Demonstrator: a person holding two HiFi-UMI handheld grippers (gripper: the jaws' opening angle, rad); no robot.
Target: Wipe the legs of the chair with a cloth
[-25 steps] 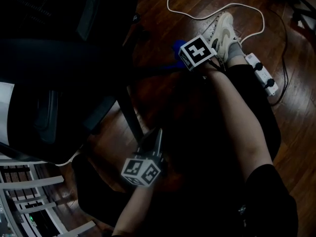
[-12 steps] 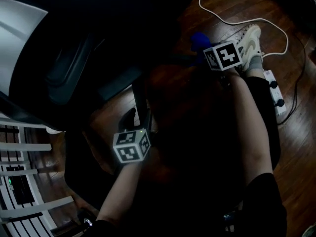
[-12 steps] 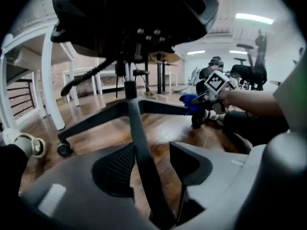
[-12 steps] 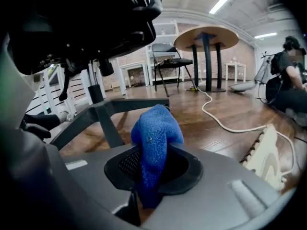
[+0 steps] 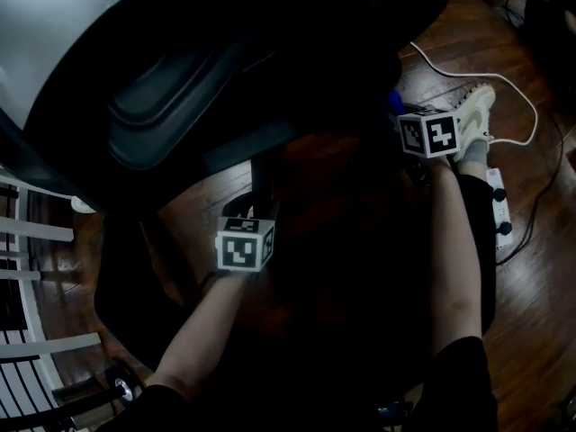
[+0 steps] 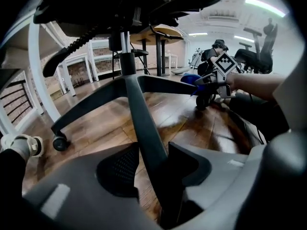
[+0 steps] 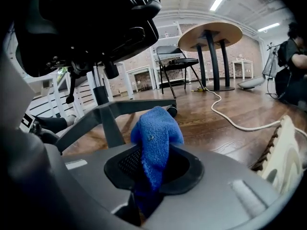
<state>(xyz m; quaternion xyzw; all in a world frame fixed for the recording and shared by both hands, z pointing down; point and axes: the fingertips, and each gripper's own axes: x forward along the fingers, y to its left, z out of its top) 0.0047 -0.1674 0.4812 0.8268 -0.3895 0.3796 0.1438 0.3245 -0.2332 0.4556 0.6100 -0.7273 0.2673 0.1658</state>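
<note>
1. Your left gripper's (image 6: 153,164) jaws have just been opening and stand apart around one chair leg (image 6: 143,128), not pinching it.
2. Your right gripper (image 7: 153,169) is clamped on the blue cloth (image 7: 156,133), near the far leg (image 6: 163,84).
3. Likely mid-task: the dark head view hides any contact, and wiping seems left to do.

My left gripper (image 6: 156,164) is moulded grey plastic with black recessed pads, one of them mesh-textured. Its jaws have just been opening, with a chair leg (image 6: 144,123) between them. My right gripper (image 7: 151,169) has the same grey shell and black mesh pad. The left marker cube (image 5: 245,246) and the right marker cube (image 5: 430,134) are white, printed with black square patterns. On the right I see a black sleeve (image 5: 463,385), a black trouser leg (image 5: 487,241), a grey sock (image 5: 470,151) and, farthest, a cream lace-up sneaker (image 5: 475,113).
</note>
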